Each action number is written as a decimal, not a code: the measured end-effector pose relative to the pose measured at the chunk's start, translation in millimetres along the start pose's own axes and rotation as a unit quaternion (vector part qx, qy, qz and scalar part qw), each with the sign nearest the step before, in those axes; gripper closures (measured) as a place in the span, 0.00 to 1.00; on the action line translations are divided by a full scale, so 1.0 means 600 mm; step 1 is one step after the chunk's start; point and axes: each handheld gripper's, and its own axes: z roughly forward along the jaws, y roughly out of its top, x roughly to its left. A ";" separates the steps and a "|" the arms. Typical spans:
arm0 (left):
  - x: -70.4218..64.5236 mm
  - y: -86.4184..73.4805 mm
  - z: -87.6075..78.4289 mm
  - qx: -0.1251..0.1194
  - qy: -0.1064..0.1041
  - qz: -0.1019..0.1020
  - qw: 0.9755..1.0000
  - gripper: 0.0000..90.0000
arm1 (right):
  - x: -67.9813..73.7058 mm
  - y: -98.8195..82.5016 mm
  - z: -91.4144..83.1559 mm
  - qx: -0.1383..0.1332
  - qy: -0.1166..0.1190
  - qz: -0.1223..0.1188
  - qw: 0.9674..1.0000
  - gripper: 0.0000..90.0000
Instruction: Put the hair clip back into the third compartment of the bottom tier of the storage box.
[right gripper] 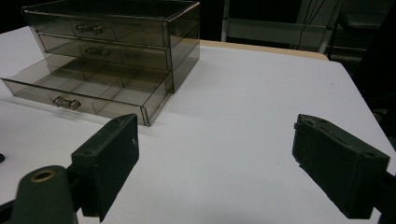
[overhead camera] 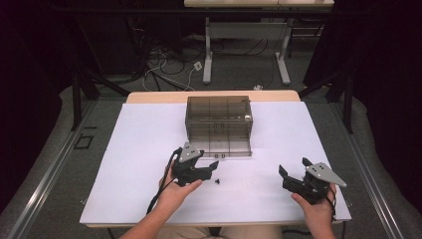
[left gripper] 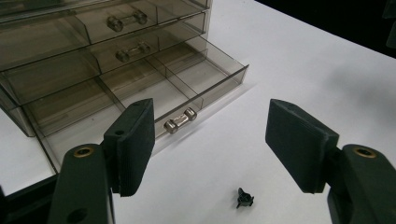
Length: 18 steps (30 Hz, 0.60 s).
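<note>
Jaws of L gripper (left gripper: pixel 210 135) sit closest in the left gripper view: wide apart, pads bare, nothing pinched, so L is open. Same story for R gripper (right gripper: pixel 215 154) in its own view, jaws spread w/ only bare tabletop between them, holding nothing

Largest down:
- White table top (overhead camera: pixel 139 149), covers most of the high view, pale wood edge along far side
- Smoked clear drawer unit (overhead camera: pixel 219 122), centre-far on the table, three tiers. Upper two tiers pushed in
- Bottom drawer (left gripper: pixel 187 79) pulled out toward me, dividers visible inside; compartments look bare as far as I can tell. Its small metal handle (left gripper: pixel 180 120) faces me, seen just past my L jaws
- L hand (overhead camera: pixel 174 191) comes in from the bottom, gripper angled toward table centre, near the drawer front but not touching it
- R hand (overhead camera: pixel 316 206) at near-right corner, R gripper (overhead camera: pixel 293 167) pointing toward the drawer unit, well apart from drawer unit & from L gripper (overhead camera: pixel 215 170)
- Small black part (left gripper: pixel 244 198), tiny, shape too small to name. Lies on the table just in front of the open drawer, outside it, just beside L jaw tips in the high view (overhead camera: pixel 217 181). From the L gripper view it sits low in the gap betw. the two jaws, closer to the right-hand one, touching neither
</note>
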 end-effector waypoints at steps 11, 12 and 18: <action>-0.007 0.000 0.012 0.006 0.000 -0.007 1.000 0.38 | -0.001 0.000 0.001 -0.001 -0.001 -0.002 1.000 0.16; -0.008 0.000 0.013 0.008 0.002 -0.007 1.000 0.38 | -0.001 0.000 0.001 -0.001 -0.001 -0.003 1.000 0.16; -0.017 0.000 0.023 0.010 0.002 -0.004 1.000 0.38 | -0.002 0.000 0.000 0.001 0.000 -0.004 1.000 0.16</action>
